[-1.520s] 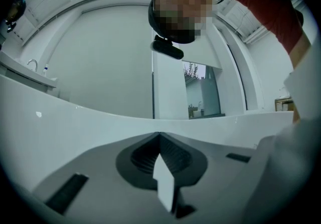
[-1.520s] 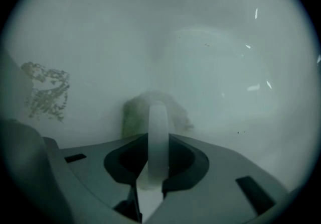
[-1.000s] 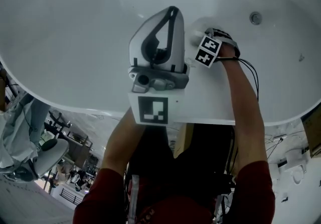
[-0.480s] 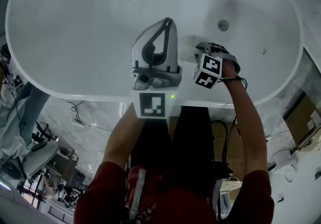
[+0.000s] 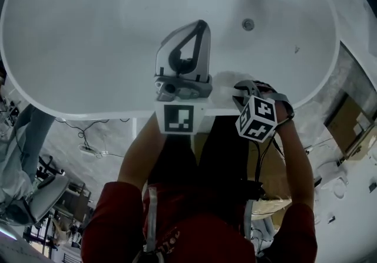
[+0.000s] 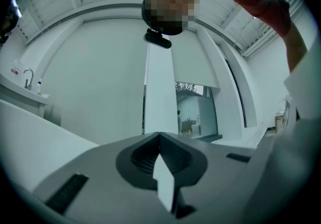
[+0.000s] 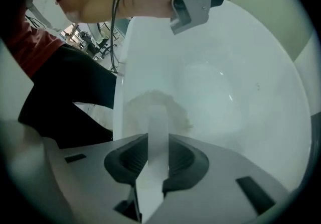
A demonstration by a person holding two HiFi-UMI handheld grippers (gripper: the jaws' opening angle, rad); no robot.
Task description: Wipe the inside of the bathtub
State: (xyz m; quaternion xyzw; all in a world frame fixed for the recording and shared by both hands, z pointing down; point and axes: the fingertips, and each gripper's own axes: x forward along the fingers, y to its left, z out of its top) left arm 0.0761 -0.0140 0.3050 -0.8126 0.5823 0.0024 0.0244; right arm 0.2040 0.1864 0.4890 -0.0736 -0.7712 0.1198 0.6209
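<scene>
The white oval bathtub (image 5: pixel 88 111) fills the top of the head view, its drain (image 5: pixel 248 24) at the far right of the basin. My right gripper (image 5: pixel 237 88) is at the near rim, shut on a white cloth (image 5: pixel 221 81) that lies against the rim. In the right gripper view the cloth (image 7: pixel 175 113) bunches around the closed fingertips of that gripper (image 7: pixel 156 113) on the tub's (image 7: pixel 241 92) inner wall. My left gripper (image 5: pixel 199 27) is held high over the basin, away from the tub surface. It points upward, and its jaws (image 6: pixel 159 137) are shut with nothing in them.
Cables (image 5: pixel 88 144) trail on the floor below the tub's near side. A chair (image 5: pixel 35 191) stands at the lower left and a cardboard box (image 5: pixel 347 126) at the right. The left gripper view looks at a ceiling, a window and a faucet (image 6: pixel 27 75).
My right gripper has drawn the cloth from the inner wall back to the near rim. The head view has pulled back, so more of the tub shows. The left gripper stays raised.
</scene>
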